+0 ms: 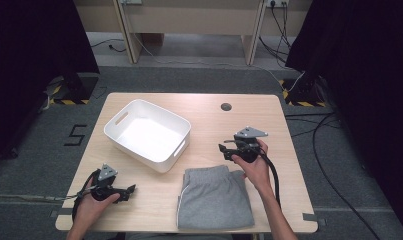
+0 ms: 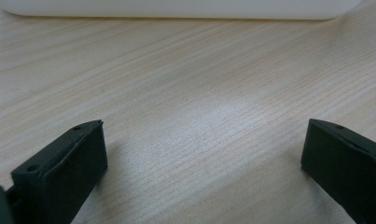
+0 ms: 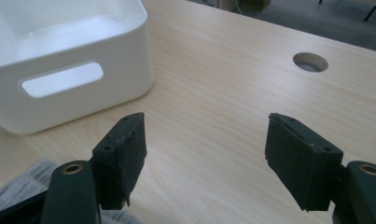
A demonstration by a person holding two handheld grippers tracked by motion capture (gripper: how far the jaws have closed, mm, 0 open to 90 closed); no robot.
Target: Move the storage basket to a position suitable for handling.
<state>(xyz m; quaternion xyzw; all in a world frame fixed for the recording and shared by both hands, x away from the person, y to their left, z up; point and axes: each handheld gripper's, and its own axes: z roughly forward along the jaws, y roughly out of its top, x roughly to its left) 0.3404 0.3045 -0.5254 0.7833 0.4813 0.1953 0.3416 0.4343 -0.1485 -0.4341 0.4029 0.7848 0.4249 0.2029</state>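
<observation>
Parted fingers (image 3: 122,154) frame bare table (image 3: 213,112), white bin (image 3: 69,70) beyond, grey cloth (image 3: 22,186) below.

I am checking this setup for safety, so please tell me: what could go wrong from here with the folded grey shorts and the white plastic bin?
1. The folded grey shorts lie at the near edge of the wooden table, so a careless pull might drag them off.
2. With one open right gripper lifting them, the fold may come undone.
3. The white plastic bin looks light, so a nudge could slide it.

One white plastic bin (image 1: 148,135) with cut-out handles, one folded pair of grey shorts (image 1: 215,196), two handheld grippers, left (image 1: 130,190) and right (image 1: 224,151), on one wooden table (image 1: 269,125).
</observation>
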